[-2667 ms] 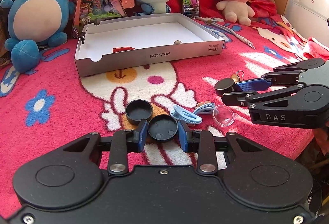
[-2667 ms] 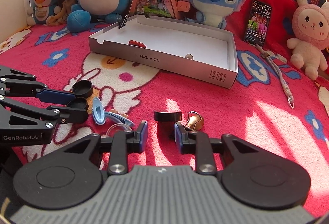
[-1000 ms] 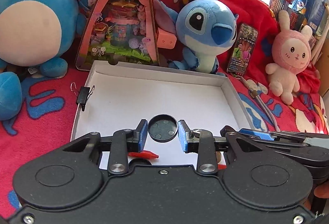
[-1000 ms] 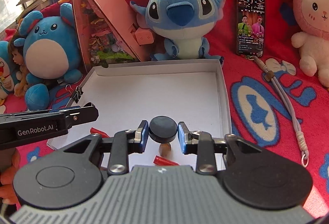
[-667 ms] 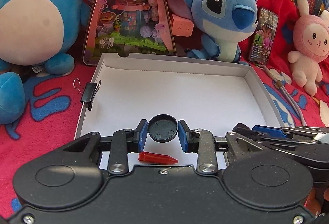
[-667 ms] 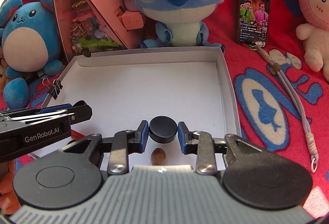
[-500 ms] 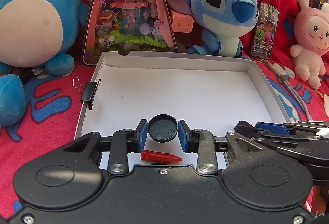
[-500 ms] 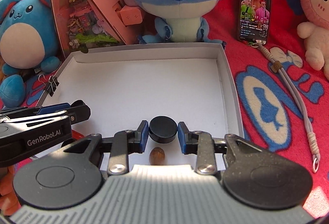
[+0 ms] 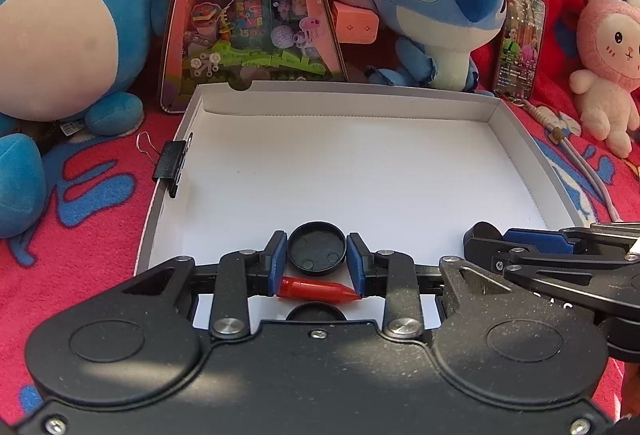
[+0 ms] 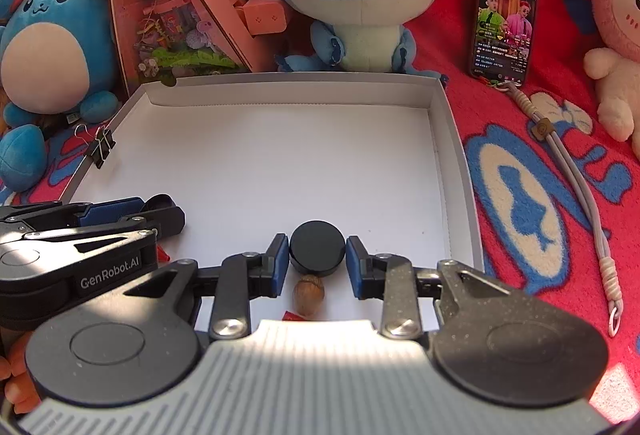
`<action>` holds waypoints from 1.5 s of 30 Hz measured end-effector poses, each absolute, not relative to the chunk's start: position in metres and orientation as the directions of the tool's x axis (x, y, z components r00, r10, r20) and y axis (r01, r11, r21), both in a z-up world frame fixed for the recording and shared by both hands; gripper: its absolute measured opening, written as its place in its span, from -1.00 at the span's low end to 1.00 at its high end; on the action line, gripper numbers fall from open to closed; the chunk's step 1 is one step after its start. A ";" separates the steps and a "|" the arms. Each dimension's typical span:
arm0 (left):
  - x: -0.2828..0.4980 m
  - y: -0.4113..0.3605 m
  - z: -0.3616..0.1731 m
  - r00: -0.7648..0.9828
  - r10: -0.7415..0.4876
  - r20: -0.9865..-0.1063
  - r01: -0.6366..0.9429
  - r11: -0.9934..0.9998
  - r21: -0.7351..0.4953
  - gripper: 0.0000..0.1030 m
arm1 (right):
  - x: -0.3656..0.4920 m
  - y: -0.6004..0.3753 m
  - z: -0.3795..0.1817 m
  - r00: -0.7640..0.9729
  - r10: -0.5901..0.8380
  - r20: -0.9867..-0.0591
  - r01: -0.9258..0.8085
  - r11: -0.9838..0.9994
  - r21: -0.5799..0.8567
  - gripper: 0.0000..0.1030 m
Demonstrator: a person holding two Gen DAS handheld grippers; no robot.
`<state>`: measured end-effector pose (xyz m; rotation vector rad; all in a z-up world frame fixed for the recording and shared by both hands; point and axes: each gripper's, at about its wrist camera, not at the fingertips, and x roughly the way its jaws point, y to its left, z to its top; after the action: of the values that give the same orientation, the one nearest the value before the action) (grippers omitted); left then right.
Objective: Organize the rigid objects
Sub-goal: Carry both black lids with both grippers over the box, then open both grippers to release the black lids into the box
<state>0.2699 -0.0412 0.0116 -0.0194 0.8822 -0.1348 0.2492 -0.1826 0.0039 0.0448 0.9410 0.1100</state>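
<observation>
My left gripper (image 9: 317, 260) is shut on a black round lid (image 9: 317, 249), hollow side facing the camera, low over the near part of a white cardboard box (image 9: 360, 171). A red crayon-like piece (image 9: 316, 288) lies on the box floor right under the fingers. My right gripper (image 10: 317, 257) is shut on a second black round cap (image 10: 317, 247), also low over the box (image 10: 280, 155). A brown acorn-like nut (image 10: 308, 295) lies just below that cap. Each gripper shows in the other's view, the right gripper (image 9: 482, 240) at the right and the left gripper (image 10: 166, 210) at the left.
A black binder clip (image 9: 172, 164) grips the box's left wall. Plush toys (image 9: 436, 7) and a pink triangular toy box (image 9: 248, 15) stand behind the box. A phone (image 10: 506, 11) with a grey strap (image 10: 576, 171) lies to the right on the red blanket (image 10: 540, 155).
Both grippers have sunk a little toward the box floor, each still holding its cap. The box and the plush toys look nearer.
</observation>
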 end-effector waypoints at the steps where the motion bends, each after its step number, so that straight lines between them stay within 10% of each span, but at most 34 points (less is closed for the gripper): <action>1: 0.270 -0.041 0.012 0.628 -0.124 -0.768 0.109 0.991 -0.071 -0.40 | 0.249 -0.182 0.003 0.582 0.114 -0.805 -0.074 0.993 0.087 -0.29; 21: 0.267 -0.045 0.011 0.645 -0.102 -0.757 0.118 0.992 -0.033 -0.16 | 0.248 -0.180 -0.001 0.586 0.107 -0.803 -0.075 0.994 0.078 -0.22; 45: 0.226 -0.021 0.044 0.715 -0.139 -0.685 0.126 0.990 -0.069 0.50 | 0.219 -0.186 0.019 0.663 0.096 -0.742 -0.102 0.994 0.038 0.58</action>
<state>0.2264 -0.0215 0.0438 -0.0177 0.7604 -0.1471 0.2192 -0.1860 0.0185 -0.0070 0.8385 0.1116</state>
